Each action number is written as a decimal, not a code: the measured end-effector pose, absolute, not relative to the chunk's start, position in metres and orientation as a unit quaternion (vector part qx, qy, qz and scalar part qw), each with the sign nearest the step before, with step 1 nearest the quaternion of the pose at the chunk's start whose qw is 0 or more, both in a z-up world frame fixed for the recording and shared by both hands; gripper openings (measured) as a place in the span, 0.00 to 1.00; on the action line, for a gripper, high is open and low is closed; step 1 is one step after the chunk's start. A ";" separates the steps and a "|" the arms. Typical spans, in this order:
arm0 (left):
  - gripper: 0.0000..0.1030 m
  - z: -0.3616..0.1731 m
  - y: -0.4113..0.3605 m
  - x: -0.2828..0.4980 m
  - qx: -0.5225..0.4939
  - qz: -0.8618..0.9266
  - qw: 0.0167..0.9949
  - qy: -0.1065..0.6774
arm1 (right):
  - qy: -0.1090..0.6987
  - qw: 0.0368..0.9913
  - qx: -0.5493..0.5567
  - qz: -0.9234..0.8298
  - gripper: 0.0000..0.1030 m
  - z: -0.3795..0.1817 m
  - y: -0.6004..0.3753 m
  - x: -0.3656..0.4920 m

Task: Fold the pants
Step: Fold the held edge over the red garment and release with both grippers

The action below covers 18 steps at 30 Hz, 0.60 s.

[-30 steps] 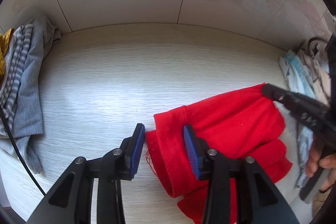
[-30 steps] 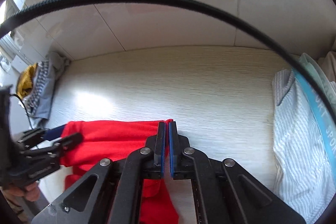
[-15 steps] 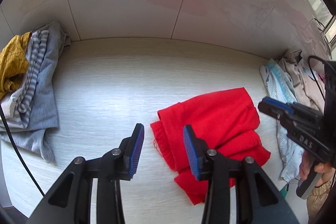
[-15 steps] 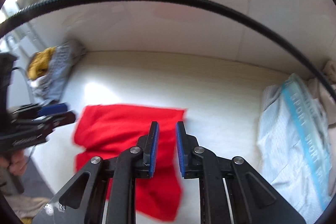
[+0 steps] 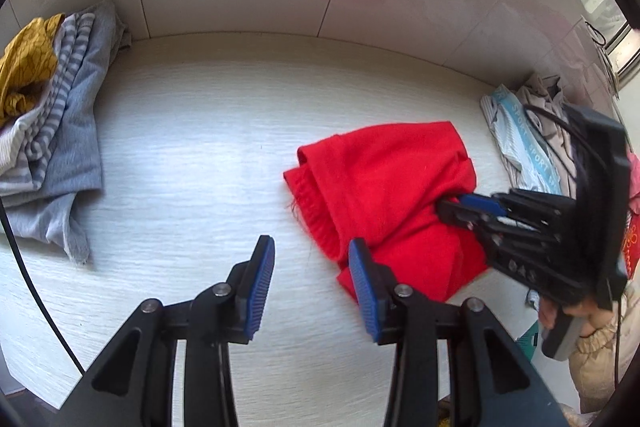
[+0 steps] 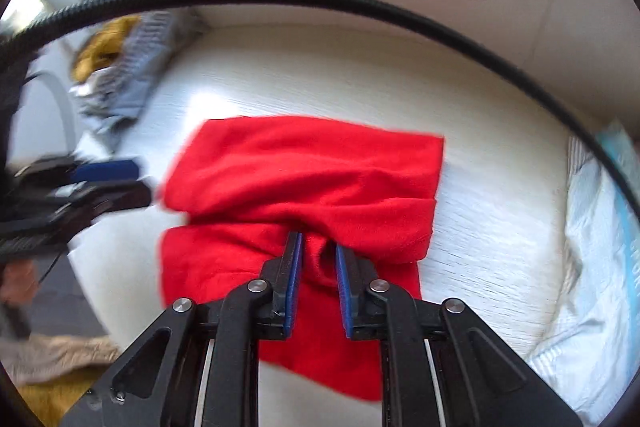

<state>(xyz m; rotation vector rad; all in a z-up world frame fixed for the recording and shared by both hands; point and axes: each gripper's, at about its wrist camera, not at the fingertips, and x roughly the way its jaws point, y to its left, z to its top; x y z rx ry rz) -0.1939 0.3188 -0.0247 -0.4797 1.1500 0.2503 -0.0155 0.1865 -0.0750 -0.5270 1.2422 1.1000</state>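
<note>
The red pants (image 5: pixel 384 187) lie rumpled and partly doubled over on the pale wood-grain table (image 5: pixel 208 155), right of its middle, one layer bunched over another — a fold begun but not yet flat. The right gripper (image 6: pixel 318 263) sits low over the near bunch with a ridge of red cloth between its slightly parted pads; whether they press on it I cannot tell. The left gripper (image 5: pixel 310 267) hovers spread and empty just off the pants' left edge. In my judgement this is a re-grip between folds: next the bunch must be pinched firmly and drawn flat. Counted — one pair of pants, two grippers, one heap of grey and mustard clothes (image 5: pixel 48 107) far left, one pile of pale striped laundry (image 5: pixel 528 143) at right.
</note>
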 end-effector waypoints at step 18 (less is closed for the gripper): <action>0.39 -0.039 0.307 -0.215 -0.221 0.090 0.800 0.551 | 0.528 0.662 -0.217 0.485 0.23 -0.025 0.164 -0.066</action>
